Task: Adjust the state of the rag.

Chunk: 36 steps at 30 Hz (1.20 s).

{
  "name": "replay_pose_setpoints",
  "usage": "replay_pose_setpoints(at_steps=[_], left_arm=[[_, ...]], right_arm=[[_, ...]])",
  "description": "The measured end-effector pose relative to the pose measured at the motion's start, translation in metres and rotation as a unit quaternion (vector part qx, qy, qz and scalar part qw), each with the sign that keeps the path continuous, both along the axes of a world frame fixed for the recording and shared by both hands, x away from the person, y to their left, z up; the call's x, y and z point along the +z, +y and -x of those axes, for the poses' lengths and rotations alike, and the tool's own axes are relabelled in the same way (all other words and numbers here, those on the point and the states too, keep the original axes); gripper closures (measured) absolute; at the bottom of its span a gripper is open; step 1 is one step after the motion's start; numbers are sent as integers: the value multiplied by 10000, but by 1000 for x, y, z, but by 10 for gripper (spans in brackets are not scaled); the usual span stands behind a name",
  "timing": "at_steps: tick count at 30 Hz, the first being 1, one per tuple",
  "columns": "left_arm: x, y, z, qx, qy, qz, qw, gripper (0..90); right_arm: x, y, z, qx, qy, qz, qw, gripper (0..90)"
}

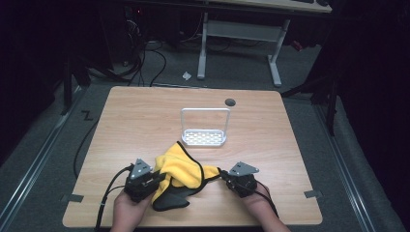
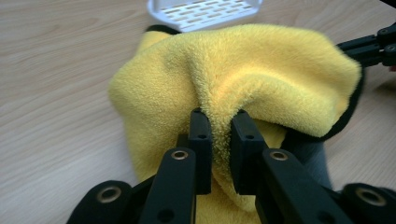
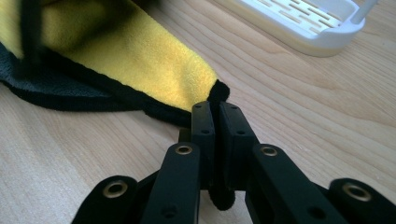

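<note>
A yellow cloth [image 1: 181,170] with black edging and a dark underside lies crumpled near the front of the wooden table [image 1: 145,121]. My left gripper [image 1: 157,178] is at its left side, shut on a thick fold of the yellow cloth [image 2: 243,79]. My right gripper [image 1: 223,175] is at the cloth's right end, shut on the black-edged corner of the cloth [image 3: 149,70], which pokes up between its jaws. In the left gripper view my right gripper [image 2: 343,46] shows at the far right, holding that corner.
A white perforated tray with a tall wire handle [image 1: 205,137] stands just behind the cloth, mid-table. A dark round grommet [image 1: 230,102] sits near the far edge. Bits of grey tape [image 1: 313,194] mark the front corners. A desk frame [image 1: 239,36] stands on the floor beyond.
</note>
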<state>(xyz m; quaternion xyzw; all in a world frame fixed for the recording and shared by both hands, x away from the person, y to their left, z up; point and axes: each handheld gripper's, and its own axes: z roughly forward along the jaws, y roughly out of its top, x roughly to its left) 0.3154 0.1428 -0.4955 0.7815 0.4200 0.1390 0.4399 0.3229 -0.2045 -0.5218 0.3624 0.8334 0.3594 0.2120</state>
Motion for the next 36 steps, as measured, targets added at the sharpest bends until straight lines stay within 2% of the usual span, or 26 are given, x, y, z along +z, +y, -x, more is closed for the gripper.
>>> replay_pose_setpoints(at_steps=[5, 8, 11, 14, 16, 18, 19, 23, 25, 27, 28, 29, 32, 36], left_arm=[[-13, 21, -5, 98, 272, 226, 9993, 803], [-17, 23, -7, 105, 382, 302, 9988, 795], [-25, 24, -11, 107, 512, 224, 9984, 789], [-26, 25, -12, 135, 543, 201, 9982, 784], [-29, 27, -14, 150, 597, 191, 9979, 768], [-32, 28, -16, 155, 667, 171, 9975, 756], [-33, 29, -16, 162, 703, 128, 9973, 747], [-31, 30, -16, 200, 688, 209, 9972, 695], [-29, 31, -15, 238, 626, 233, 9975, 665], [-25, 28, -13, 237, 517, 208, 9982, 620], [-20, 24, -10, 218, 373, 142, 9990, 579], [-20, 24, -10, 218, 373, 142, 9990, 562], [-12, 17, -6, 150, 158, 136, 9997, 518], [-1, 7, 1, -27, -45, 245, 9997, 451]], right_arm=[[2, -9, -2, -189, -53, -7, 9998, 861], [4, -17, -3, -314, -97, -7, 9995, 861], [4, -30, -7, -532, -78, -26, 9985, 861], [3, -40, -10, -691, -41, -81, 9976, 860], [2, -55, -13, -926, -4, -108, 9956, 860], [2, -58, -14, -998, -12, -83, 9950, 860], [2, -65, -15, -1146, -50, -22, 9934, 859], [1, -73, -19, -1305, -35, -49, 9914, 851], [0, -76, -19, -1325, 3, -128, 9911, 785], [2, -76, -18, -1347, -22, -197, 9907, 713], [4, -75, -17, -1344, -113, -231, 9906, 642], [6, -74, -16, -1352, -132, -261, 9904, 624], [10, -71, -13, -1319, -192, -301, 9906, 608], [17, -60, -3, -1183, -363, -402, 9915, 587]])
